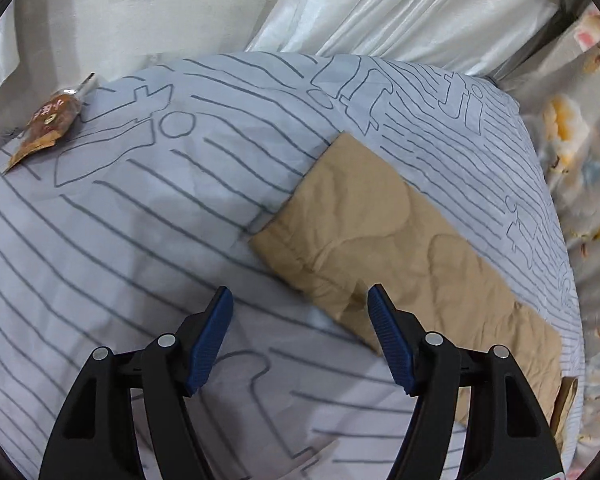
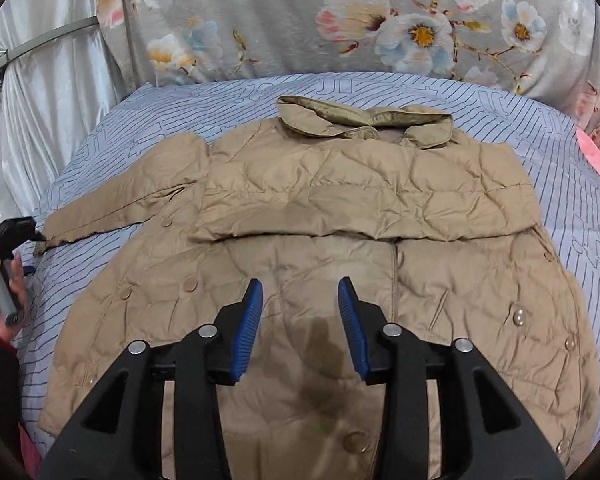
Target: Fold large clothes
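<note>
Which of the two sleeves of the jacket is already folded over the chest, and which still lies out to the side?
The sleeve on the picture's right is folded across the chest; the left sleeve still stretches out over the striped sheet.

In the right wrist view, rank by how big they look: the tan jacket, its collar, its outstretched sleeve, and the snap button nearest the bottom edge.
1. Jacket
2. Sleeve, though it looks close to the collar
3. Collar, farther from the camera, so its place against the sleeve is unsure
4. Snap button

The left tool hangs open over a tan sleeve on the striped sheet.
</note>
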{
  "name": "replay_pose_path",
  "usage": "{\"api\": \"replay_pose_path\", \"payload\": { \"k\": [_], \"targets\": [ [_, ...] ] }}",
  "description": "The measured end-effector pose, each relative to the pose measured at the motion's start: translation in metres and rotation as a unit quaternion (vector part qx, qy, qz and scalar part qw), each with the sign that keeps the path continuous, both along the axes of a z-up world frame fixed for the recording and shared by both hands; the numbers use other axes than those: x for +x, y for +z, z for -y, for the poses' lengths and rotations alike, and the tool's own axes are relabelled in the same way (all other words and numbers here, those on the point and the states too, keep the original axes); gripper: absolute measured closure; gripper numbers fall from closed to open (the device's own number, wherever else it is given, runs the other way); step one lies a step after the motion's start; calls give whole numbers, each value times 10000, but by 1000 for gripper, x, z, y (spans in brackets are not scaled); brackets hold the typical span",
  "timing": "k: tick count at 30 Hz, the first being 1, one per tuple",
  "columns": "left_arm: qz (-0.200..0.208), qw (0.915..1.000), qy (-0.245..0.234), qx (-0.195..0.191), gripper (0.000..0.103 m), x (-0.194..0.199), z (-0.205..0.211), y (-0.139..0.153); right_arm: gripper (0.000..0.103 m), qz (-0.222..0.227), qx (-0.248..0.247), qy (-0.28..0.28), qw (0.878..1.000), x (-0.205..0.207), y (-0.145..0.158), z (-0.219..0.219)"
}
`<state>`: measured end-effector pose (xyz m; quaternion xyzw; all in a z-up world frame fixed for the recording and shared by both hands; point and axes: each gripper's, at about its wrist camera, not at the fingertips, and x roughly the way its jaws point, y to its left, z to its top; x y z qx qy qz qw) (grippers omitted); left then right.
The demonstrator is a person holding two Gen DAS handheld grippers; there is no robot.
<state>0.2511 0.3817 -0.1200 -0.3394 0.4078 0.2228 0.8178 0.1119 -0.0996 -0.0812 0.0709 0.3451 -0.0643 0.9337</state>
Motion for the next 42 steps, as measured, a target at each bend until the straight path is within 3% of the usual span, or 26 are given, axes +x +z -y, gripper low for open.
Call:
{"api": "replay_pose_path", "payload": {
  "k": [1, 2, 3, 6, 9, 12, 15, 17, 21, 24, 25, 28, 29, 30, 32, 35, 38, 42],
  "targets": [
    [2, 10000, -37, 5, 39, 3, 2, 1, 64, -10, 5, -9, 10000, -1, 0, -1],
    [-13, 10000, -54, 34, 47, 10, 3, 2, 64, -29, 13, -21, 10000, -2, -1, -1],
    [-9, 10000, -85, 43, 69, 14, 3, 3, 64, -36, 20, -21, 10000, -3, -1, -1],
    [-127, 9995, -239, 159, 101, 27, 10, 7, 63, -61, 6, -44, 10000, -7, -3, 0],
    [-25, 9961, -381, 792, 102, 27, 34, 37, 63, -75, 36, -90, 9999, -11, -5, 3],
    [338, 9901, -692, 1171, 103, 24, 65, 76, 63, -72, 82, -142, 9998, -15, -6, 9],
    [838, 9765, -1254, 1538, 103, 17, 120, 126, 63, -57, 131, -241, 9996, -17, -6, 19],
    [1225, 9623, -1745, 1688, 103, 8, 165, 161, 63, -28, 173, -312, 9994, -19, -5, 26],
    [1836, 9245, -2750, 1897, 103, -17, 269, 210, 62, 57, 279, -521, 9982, -28, -1, 46],
    [2035, 9000, -3383, 1849, 103, -35, 338, 219, 62, 122, 342, -679, 9970, -39, 1, 64],
    [2038, 8959, -3506, 1815, 103, -39, 354, 218, 62, 137, 367, -736, 9965, -42, 2, 70],
    [1809, 8874, -3927, 1600, 98, -47, 409, 197, 61, 181, 439, -898, 9948, -53, 3, 88],
    [1699, 8859, -4059, 1470, 89, -50, 424, 185, 59, 200, 454, -961, 9941, -57, 3, 95],
    [1574, 8835, -4213, 1308, 64, -53, 438, 172, 57, 220, 465, -1002, 9936, -60, 3, 100],
    [1367, 8847, -4321, 1087, 28, -60, 454, 147, 55, 246, 469, -1063, 9929, -64, 2, 106],
    [1231, 8857, -4361, 1010, 27, -76, 462, 118, 51, 297, 487, -1108, 9922, -69, 2, 116],
    [1079, 8900, -4393, 575, 26, -83, 445, 103, 49, 328, 561, -1152, 9912, -69, 1, 125],
    [1088, 9108, -3933, 618, 26, -86, 396, 99, 47, 354, 829, -955, 9913, -53, 7, 129]
  ]
}}
